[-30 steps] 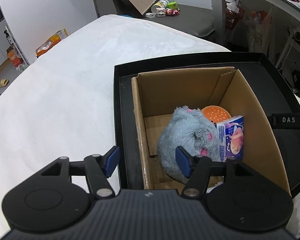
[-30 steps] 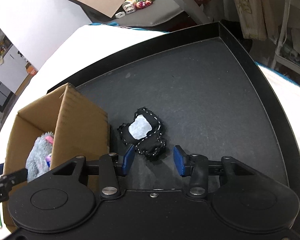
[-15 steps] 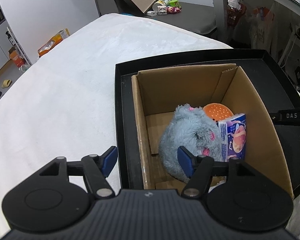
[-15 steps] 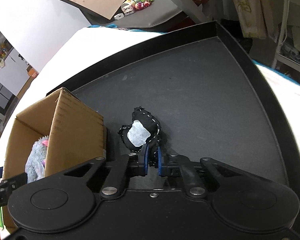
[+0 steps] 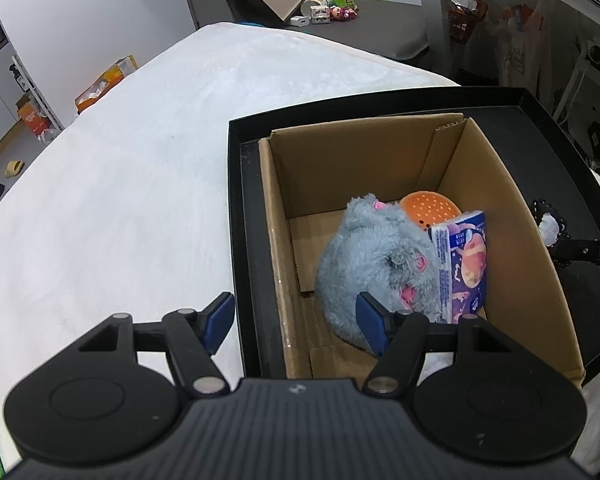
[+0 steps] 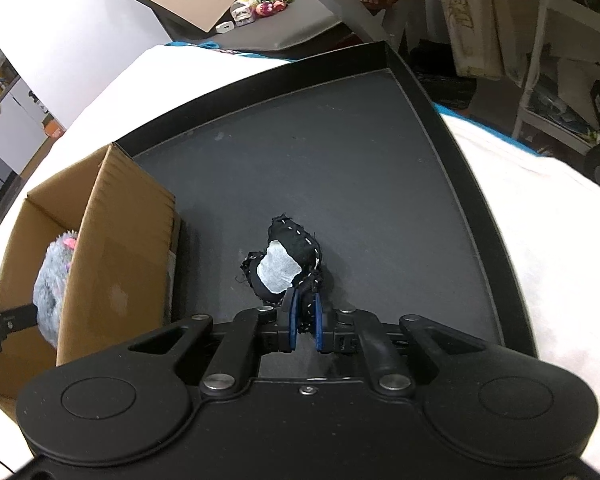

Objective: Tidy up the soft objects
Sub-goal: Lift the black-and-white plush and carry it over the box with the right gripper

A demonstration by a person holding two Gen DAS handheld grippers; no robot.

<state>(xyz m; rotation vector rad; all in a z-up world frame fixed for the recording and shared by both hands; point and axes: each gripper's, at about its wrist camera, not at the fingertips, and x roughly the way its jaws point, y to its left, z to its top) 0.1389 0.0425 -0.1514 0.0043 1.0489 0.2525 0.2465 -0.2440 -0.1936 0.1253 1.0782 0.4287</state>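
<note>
- My right gripper [image 6: 304,320] has its jaws clamped on the black pouch [image 6: 288,264], mid-tray [image 6: 380,160], beside the cardboard box [image 6: 112,248].
- My left gripper [image 5: 296,320] hangs with jaws apart over the box's near-left corner; nothing between them.

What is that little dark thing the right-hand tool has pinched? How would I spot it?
Start at the big black tray on the white cloth, then find the cardboard box in it. Just right of the box, on the tray floor, the right gripper is clamped on a small black fabric toy. Its white dashed stitching and pale patch set it apart.
</note>
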